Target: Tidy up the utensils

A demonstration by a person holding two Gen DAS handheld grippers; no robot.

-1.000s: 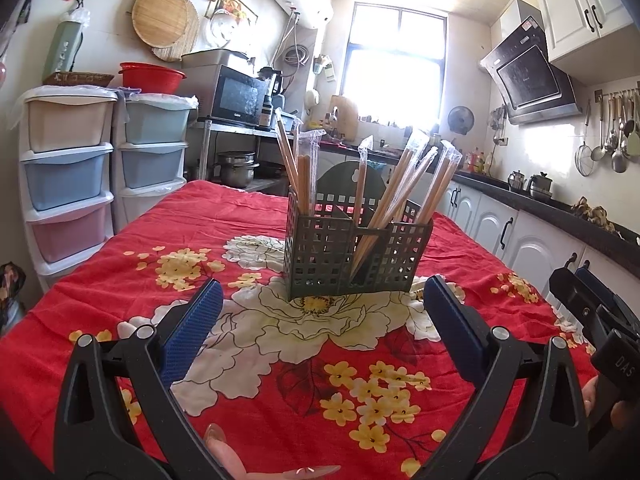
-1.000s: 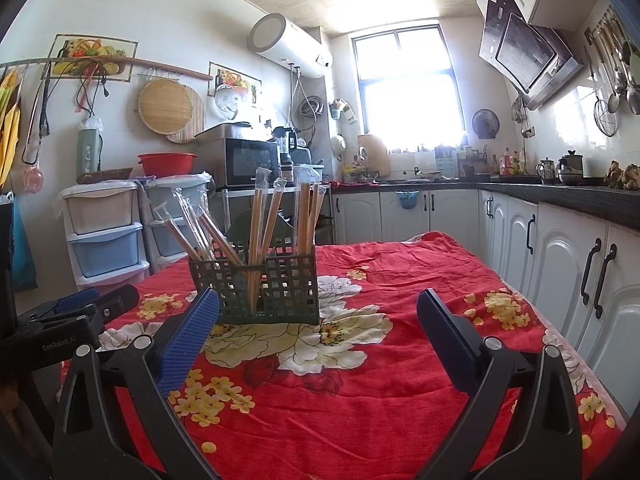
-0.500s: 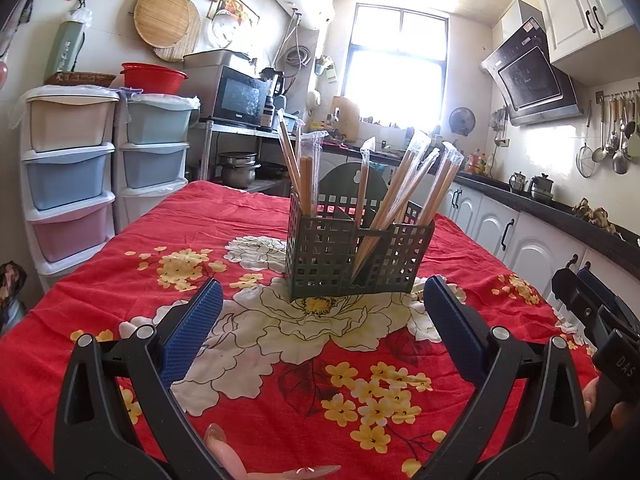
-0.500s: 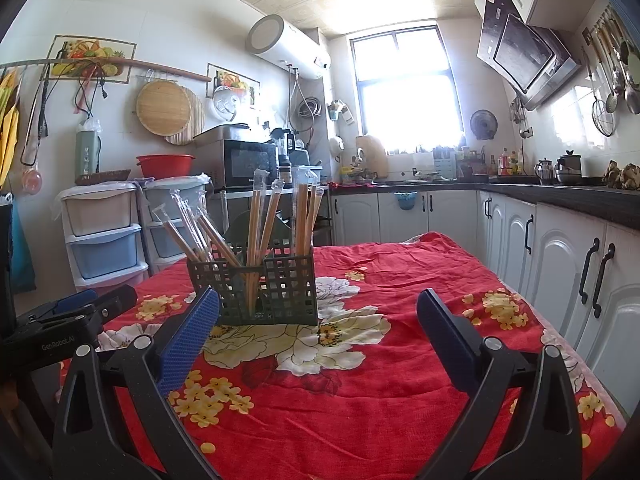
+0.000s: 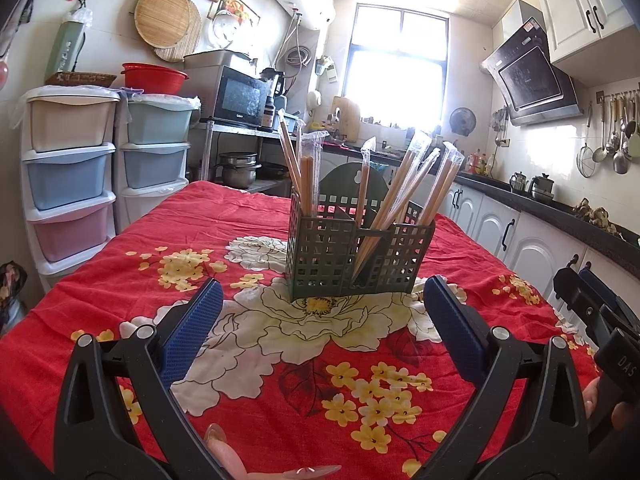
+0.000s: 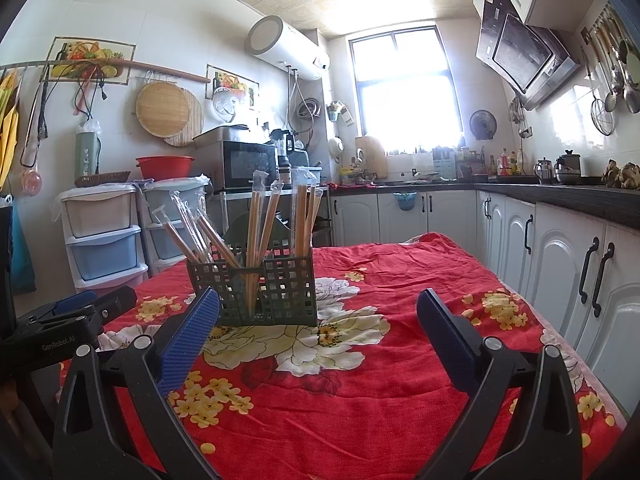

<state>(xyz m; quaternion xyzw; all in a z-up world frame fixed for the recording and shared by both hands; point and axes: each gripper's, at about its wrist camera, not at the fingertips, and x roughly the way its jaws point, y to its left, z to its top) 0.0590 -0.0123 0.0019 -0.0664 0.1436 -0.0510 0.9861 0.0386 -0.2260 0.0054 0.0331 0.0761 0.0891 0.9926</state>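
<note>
In the left wrist view the left claw (image 5: 320, 328) hangs with its blue pads wide apart and empty above the red flowered cloth of the bench (image 5: 256, 364); the dark green utensil caddy (image 5: 356, 256) stands at twelve o'clock, full of wrapped chopsticks (image 5: 400, 188) leaning toward one and eleven o'clock. They look light, stiff and slick in their plastic sleeves, so a pinch on the upper shaft seems best. In the right wrist view the right claw (image 6: 316, 336) is likewise spread and empty, caddy at eleven o'clock; bare cloth lies open from twelve to three, the bench edge near the cabinets (image 6: 568, 272).
</note>
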